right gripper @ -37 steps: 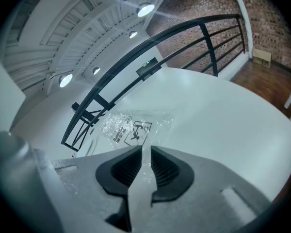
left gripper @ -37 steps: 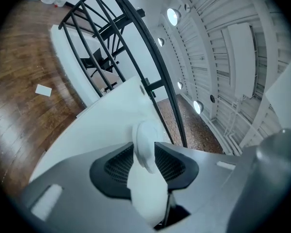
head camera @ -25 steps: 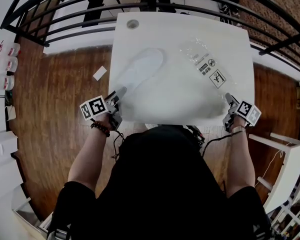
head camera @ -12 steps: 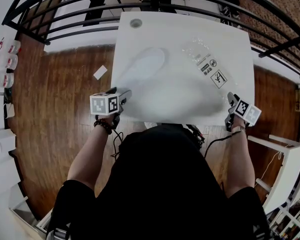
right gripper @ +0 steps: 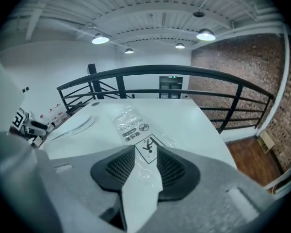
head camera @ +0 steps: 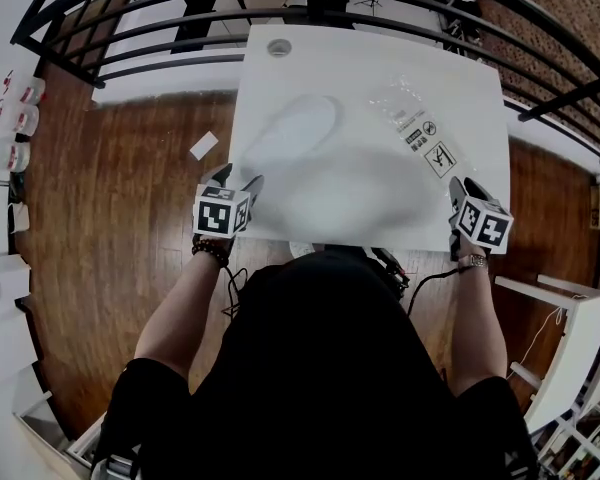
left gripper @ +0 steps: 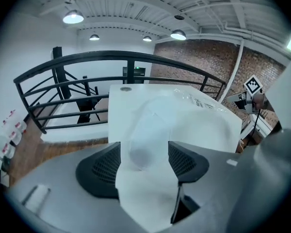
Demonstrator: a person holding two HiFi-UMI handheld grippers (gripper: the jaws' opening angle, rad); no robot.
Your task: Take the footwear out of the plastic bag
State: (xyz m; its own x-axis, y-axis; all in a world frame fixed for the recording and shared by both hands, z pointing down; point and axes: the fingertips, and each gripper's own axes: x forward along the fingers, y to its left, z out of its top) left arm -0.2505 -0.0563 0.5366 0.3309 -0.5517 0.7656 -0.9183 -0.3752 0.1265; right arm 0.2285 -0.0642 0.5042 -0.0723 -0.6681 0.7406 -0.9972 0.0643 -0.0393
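A white slipper [head camera: 292,130] lies flat on the left half of the white table [head camera: 360,68]. An empty-looking clear plastic bag [head camera: 412,128] with black warning labels lies to its right. My left gripper [head camera: 238,180] hovers at the table's left front corner, just short of the slipper's near end. Its jaws have just been closing a little but stand open, and the slipper [left gripper: 153,125] shows in the gap of the left gripper [left gripper: 144,161]. My right gripper [head camera: 457,193] is open at the front right corner. In its gap [right gripper: 145,166] the bag [right gripper: 131,123] and its label end show.
A black railing [head camera: 300,8] curves round the table's far side. Wooden floor [head camera: 130,218] lies on both sides, with a white slip of paper [head camera: 202,146] on it at the left. A round grommet [head camera: 279,47] sits at the table's far left. White furniture [head camera: 570,308] stands at the right.
Both grippers have rolled, so their marker cubes now face up, and the right one has lifted off the table's edge. The slipper and the bag have stayed where they lay.
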